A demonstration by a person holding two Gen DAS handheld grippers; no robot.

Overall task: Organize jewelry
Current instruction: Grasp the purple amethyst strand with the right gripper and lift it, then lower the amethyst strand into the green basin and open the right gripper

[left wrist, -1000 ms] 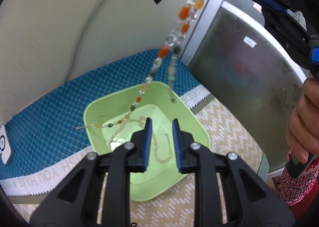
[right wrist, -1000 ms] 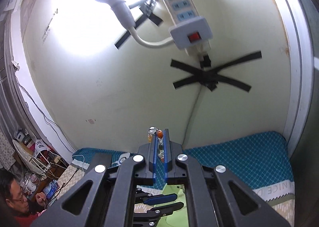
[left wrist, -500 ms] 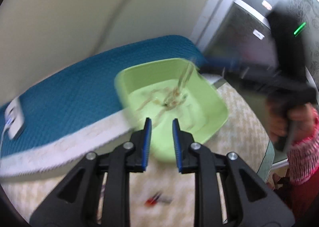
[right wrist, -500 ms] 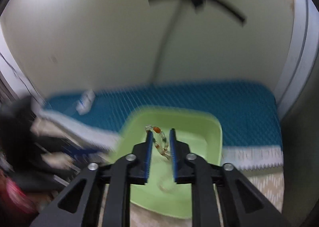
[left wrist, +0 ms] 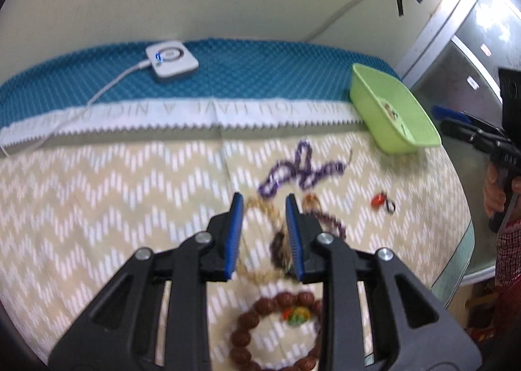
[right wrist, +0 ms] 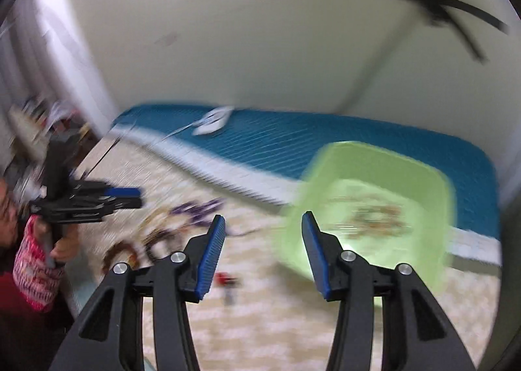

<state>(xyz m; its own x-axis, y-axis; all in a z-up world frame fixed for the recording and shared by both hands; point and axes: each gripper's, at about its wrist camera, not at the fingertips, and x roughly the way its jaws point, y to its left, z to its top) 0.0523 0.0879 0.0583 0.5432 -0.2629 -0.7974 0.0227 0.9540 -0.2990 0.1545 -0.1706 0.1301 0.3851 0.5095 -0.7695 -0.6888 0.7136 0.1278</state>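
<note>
Your left gripper (left wrist: 264, 205) points down at a thin golden chain (left wrist: 273, 218), its jaws opening with nothing clamped, well left of the lime-green plastic tray (left wrist: 395, 139) holding beaded jewelry (right wrist: 371, 221), while your right gripper (right wrist: 263, 224) hangs beside that tray, jaws opening and empty.

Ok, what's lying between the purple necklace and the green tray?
Left wrist view: mostly bare zigzag cloth between the purple necklace and the green tray, apart from one thin strand off the necklace's right end. The right wrist view is too blurred to confirm.
</note>
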